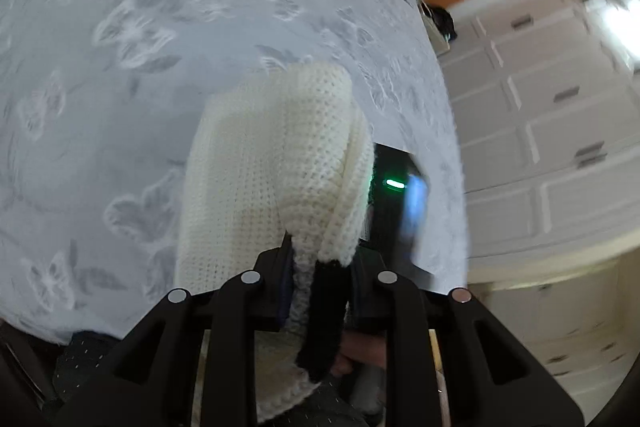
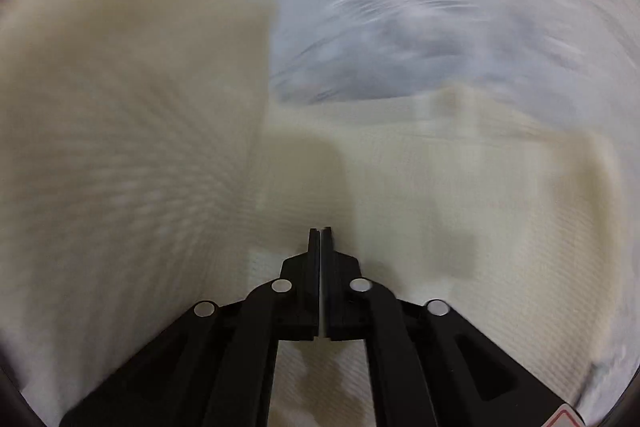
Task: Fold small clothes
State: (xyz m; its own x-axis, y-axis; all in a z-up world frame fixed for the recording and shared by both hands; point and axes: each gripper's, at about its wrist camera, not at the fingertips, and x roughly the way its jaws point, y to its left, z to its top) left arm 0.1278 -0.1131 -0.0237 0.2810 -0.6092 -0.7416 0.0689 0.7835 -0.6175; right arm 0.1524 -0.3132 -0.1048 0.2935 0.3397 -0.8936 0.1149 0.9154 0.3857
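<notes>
Knit garment (image 1: 272, 163) hangs clamped in left hand-held gripper (image 1: 316, 267); right hand-held gripper (image 2: 321, 231) closed, angled down

I can read no words, brand names or numbers in either view. The one sign I can make out is a red-edged warning triangle (image 2: 563, 420) at the bottom edge of the right wrist view, cut off by the frame, its symbol not legible. The blur takes anything finer, on the cloth or the cupboard fronts.
</notes>
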